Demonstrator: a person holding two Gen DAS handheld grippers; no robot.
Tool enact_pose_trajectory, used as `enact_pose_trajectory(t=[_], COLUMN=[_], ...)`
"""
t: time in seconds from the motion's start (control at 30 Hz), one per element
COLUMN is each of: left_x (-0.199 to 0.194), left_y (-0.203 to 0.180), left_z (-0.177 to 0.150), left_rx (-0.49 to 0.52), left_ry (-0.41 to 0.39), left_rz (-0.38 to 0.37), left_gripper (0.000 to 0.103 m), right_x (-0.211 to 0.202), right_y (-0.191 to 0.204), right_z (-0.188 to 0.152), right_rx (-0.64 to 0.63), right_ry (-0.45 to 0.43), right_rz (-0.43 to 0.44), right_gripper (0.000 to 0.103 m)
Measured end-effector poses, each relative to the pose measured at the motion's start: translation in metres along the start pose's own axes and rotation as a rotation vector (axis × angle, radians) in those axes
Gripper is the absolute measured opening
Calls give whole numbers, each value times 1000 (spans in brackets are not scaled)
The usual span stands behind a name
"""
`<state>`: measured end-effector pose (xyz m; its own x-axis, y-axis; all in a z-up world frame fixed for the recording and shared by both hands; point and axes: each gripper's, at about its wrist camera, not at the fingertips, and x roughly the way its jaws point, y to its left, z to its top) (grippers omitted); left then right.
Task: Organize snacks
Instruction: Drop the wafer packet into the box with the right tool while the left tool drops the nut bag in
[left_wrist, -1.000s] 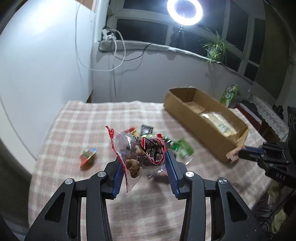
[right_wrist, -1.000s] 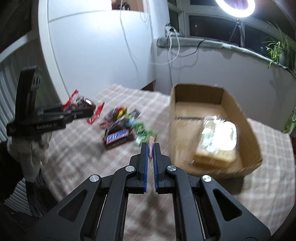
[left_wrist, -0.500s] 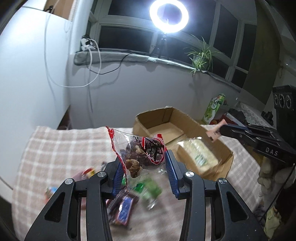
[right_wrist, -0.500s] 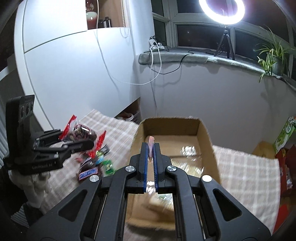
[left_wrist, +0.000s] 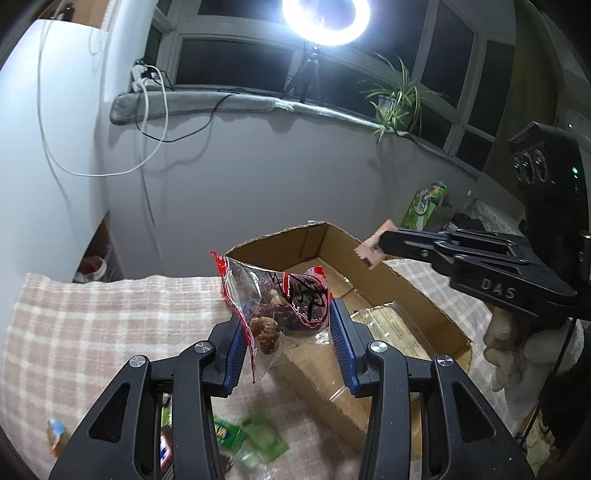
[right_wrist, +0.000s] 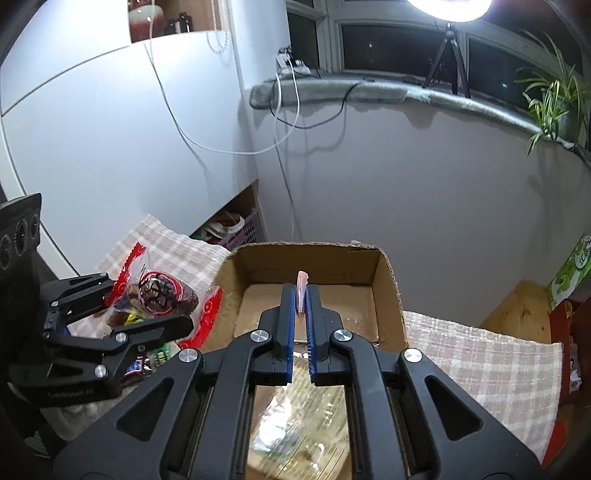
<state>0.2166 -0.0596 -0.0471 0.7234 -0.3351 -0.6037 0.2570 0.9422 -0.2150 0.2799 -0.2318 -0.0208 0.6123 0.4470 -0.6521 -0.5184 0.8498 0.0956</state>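
Note:
My left gripper (left_wrist: 286, 325) is shut on a clear red-edged bag of nuts and dried fruit (left_wrist: 284, 302), held in the air just left of the open cardboard box (left_wrist: 413, 295). It also shows in the right wrist view (right_wrist: 162, 291). My right gripper (right_wrist: 301, 295) is shut on a thin pink snack packet (right_wrist: 302, 284), held above the box (right_wrist: 388, 280). That packet shows in the left wrist view (left_wrist: 373, 247). A clear packet of pale biscuits (left_wrist: 391, 328) lies in the box.
Loose snacks lie on the checked tablecloth (left_wrist: 92, 325): green wrappers (left_wrist: 255, 439), a small candy (left_wrist: 57, 439) and a Snickers bar (right_wrist: 138, 365). A wall, a windowsill with cables and a ring light stand behind. A green carton (left_wrist: 424, 203) stands at right.
Both grippers have risen and moved toward the box with their loads. The right gripper now hangs over the box interior; the left gripper is closer to the box's left side.

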Motion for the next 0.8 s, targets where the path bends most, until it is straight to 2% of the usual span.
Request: enact_pose_trajectory(t=[0.3,0.37,0.43,0.5,0.6,0.8], left_x=[30,32,34,35,33,26], left_y=[-8,-8,-8,-9,-10,-13], left_z=[-3,-4,-3,-3,-2,-2], left_rx=[22,21,19,19,20,24], left_ry=[51,56,64,65,62,51], left_rz=[-2,-2,0,-1,0,0], left_gripper=[42,44,48,49,60,60], right_x=[16,16,14,10,7,-3], right_y=[-13,-17,-18,-17,-16,-11], right_z=[-4,-3,-2,-2,0,0], right_rx=[11,18,22,19,18,13], right_ry=[25,21,12,-3,-10,-20], right_rz=[-25,-33,-43,-58,-66,-77], right_gripper=[8,23,62,74,74,75])
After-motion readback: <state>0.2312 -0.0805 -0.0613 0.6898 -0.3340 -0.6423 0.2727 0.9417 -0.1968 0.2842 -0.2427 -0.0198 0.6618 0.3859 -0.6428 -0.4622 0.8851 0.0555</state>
